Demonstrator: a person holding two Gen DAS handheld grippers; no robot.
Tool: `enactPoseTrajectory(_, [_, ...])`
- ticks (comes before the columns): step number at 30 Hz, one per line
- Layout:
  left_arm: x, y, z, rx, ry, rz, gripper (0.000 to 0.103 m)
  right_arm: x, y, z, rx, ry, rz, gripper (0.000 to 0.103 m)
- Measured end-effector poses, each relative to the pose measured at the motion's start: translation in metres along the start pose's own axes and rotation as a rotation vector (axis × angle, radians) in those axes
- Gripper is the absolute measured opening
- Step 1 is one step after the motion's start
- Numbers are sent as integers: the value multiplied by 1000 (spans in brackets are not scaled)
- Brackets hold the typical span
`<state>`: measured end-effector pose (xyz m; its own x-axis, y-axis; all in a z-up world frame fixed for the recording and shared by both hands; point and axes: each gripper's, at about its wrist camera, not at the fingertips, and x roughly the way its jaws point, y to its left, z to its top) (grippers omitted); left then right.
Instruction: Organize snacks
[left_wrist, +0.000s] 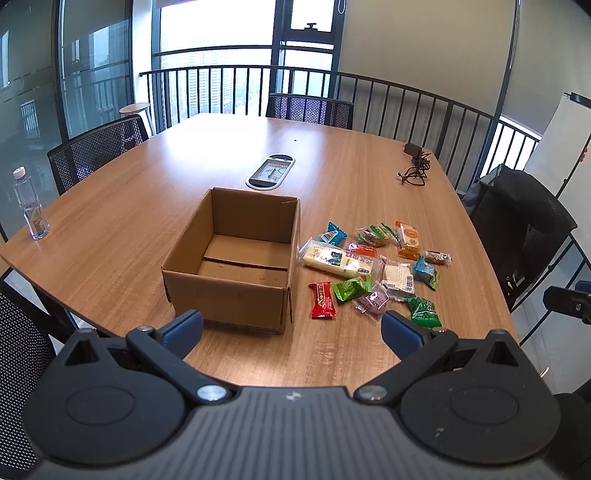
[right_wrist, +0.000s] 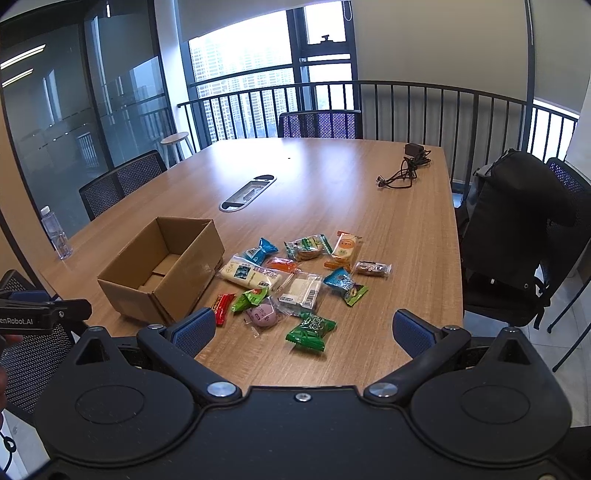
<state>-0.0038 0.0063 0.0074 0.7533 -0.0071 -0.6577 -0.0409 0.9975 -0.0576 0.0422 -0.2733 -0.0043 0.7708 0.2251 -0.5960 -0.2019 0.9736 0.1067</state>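
An open, empty cardboard box (left_wrist: 236, 258) (right_wrist: 162, 269) stands on the wooden table (left_wrist: 147, 192). Several wrapped snacks lie in a loose pile to its right, among them a long white pack (left_wrist: 338, 260) (right_wrist: 251, 275), a red bar (left_wrist: 322, 300) (right_wrist: 223, 306), a purple pouch (right_wrist: 264, 315) and a green candy pack (left_wrist: 424, 312) (right_wrist: 310, 330). My left gripper (left_wrist: 291, 328) is open and empty, held near the box's front. My right gripper (right_wrist: 303, 328) is open and empty, above the near edge of the pile.
A water bottle (left_wrist: 31, 206) stands at the table's left edge. A black charger with cable (left_wrist: 415, 164) lies at the far right. A cable port (left_wrist: 270, 170) sits mid-table. Mesh chairs surround the table; a black backpack (right_wrist: 513, 221) rests on the right chair.
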Motion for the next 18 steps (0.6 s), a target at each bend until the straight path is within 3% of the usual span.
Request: enactPoseTrajectory(18, [1, 0, 1, -5, 8, -14, 103, 1, 2, -2, -2, 1, 2, 103])
